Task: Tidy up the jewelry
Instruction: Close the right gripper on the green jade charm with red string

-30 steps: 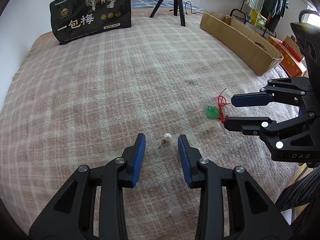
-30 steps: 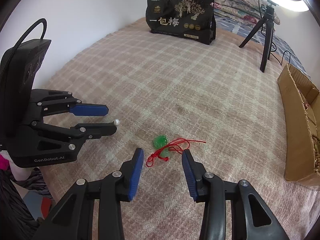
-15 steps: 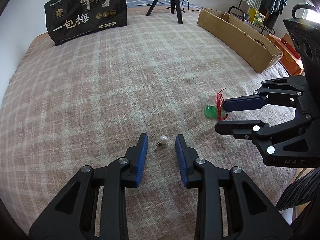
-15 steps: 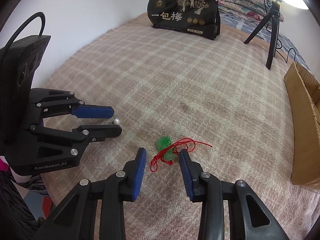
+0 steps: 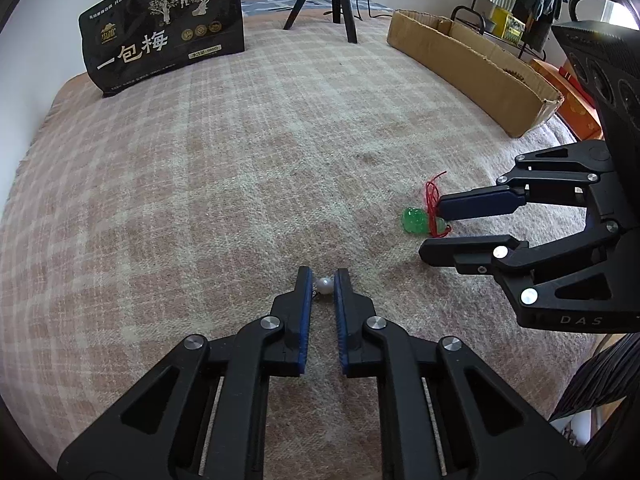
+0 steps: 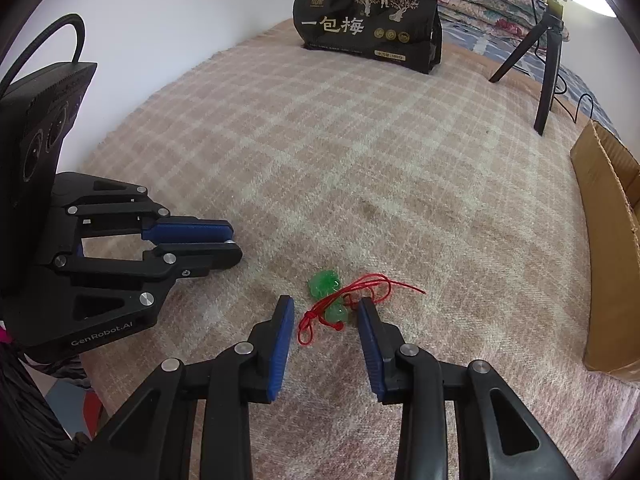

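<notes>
Legible markings: large white characters "一包梅" on the black pouch [image 5: 164, 36] standing at the far edge of the blanket; "DAS" on the right gripper [image 5: 434, 232] body; "GenRobot.AI" on the left gripper [image 6: 234, 242] body; pouch's smaller print unreadable.

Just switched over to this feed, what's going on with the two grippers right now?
A person is working two handheld grippers over a plaid blanket. The left gripper has shut on a pearl earring, which sits pinched between its blue fingers at blanket level. The right gripper is open, straddling the green pendants and their red cord, which lie on the blanket ungripped. A cardboard box sits at the blanket's edge.
</notes>
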`<state>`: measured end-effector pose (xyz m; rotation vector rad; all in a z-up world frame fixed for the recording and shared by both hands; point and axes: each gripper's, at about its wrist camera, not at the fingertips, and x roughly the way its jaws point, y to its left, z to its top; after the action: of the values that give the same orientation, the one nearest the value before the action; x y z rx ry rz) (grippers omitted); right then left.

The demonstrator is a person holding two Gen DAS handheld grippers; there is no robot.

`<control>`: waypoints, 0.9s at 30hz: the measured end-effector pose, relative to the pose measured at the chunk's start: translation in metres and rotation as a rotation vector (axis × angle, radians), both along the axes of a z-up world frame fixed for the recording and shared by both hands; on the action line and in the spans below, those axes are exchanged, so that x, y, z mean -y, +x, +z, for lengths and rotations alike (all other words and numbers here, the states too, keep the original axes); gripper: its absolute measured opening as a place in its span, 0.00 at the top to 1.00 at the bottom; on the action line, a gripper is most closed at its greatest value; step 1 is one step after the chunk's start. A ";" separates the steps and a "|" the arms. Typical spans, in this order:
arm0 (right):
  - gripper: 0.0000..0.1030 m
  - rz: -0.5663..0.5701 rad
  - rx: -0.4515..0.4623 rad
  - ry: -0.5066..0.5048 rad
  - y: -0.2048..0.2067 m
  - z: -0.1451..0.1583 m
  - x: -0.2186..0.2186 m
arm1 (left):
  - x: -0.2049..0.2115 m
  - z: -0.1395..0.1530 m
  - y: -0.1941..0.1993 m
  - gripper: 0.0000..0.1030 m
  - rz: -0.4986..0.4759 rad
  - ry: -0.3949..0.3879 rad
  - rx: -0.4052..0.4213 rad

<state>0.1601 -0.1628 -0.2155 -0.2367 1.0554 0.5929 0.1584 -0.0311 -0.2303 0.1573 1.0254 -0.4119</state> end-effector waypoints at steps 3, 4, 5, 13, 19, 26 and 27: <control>0.68 -0.001 -0.002 -0.002 0.002 -0.001 -0.001 | 0.000 0.000 0.000 0.91 0.001 -0.002 0.000; 0.70 -0.001 -0.002 -0.003 0.002 -0.001 -0.001 | 0.000 0.000 0.000 0.91 0.003 -0.005 -0.001; 0.72 -0.002 -0.003 -0.002 0.002 -0.001 -0.001 | 0.000 0.000 0.000 0.91 0.004 -0.006 -0.001; 0.87 -0.004 -0.001 -0.012 0.005 -0.001 0.000 | -0.003 0.002 0.001 0.91 0.013 -0.011 0.002; 0.93 -0.006 0.016 -0.002 0.002 0.004 -0.001 | -0.005 0.005 0.000 0.91 0.022 -0.017 0.008; 0.98 -0.007 0.034 0.015 0.000 0.011 0.001 | -0.004 0.007 -0.001 0.91 0.021 -0.012 0.020; 0.99 -0.007 0.038 0.015 -0.001 0.012 0.001 | -0.004 0.007 -0.001 0.91 0.021 -0.011 0.021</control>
<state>0.1589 -0.1638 -0.2037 -0.2299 1.0143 0.5875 0.1574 -0.0274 -0.2230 0.1404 1.0035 -0.3968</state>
